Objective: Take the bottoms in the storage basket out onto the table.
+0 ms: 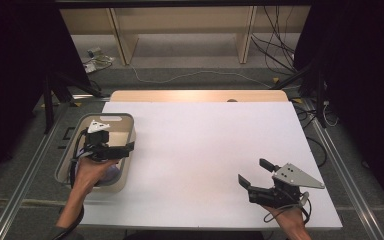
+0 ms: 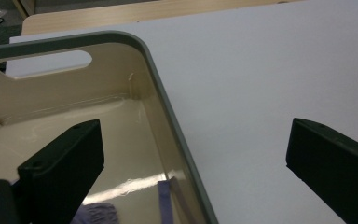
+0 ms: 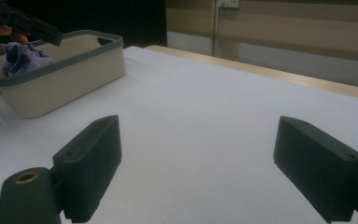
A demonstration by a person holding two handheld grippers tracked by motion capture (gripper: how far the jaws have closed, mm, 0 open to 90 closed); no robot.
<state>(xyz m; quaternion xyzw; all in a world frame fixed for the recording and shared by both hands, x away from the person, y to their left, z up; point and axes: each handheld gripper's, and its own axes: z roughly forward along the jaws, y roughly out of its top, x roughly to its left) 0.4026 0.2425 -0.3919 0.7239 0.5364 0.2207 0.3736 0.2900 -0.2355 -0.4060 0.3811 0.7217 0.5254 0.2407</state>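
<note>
This looks like a lab set up for recording: black curtains (image 1: 10,60) hang at nine and three o'clock around a white tabletop (image 1: 210,150), which sits in an aluminium rail frame (image 1: 20,180). Loose cables (image 1: 275,40) trail over the grey carpet (image 1: 190,75) at one o'clock, by bare wooden shelving (image 1: 180,25) at twelve.

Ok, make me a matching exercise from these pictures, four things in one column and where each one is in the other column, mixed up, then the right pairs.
Things:
1. bin
2. purple cloth
3. left gripper
4. right gripper

Places:
A. inside the bin
B. over the bin's rim, jaws apart
C. left side of the white table
D. near right part of the table, jaws apart

Pairs: 1-C, 2-A, 3-B, 4-D
</note>
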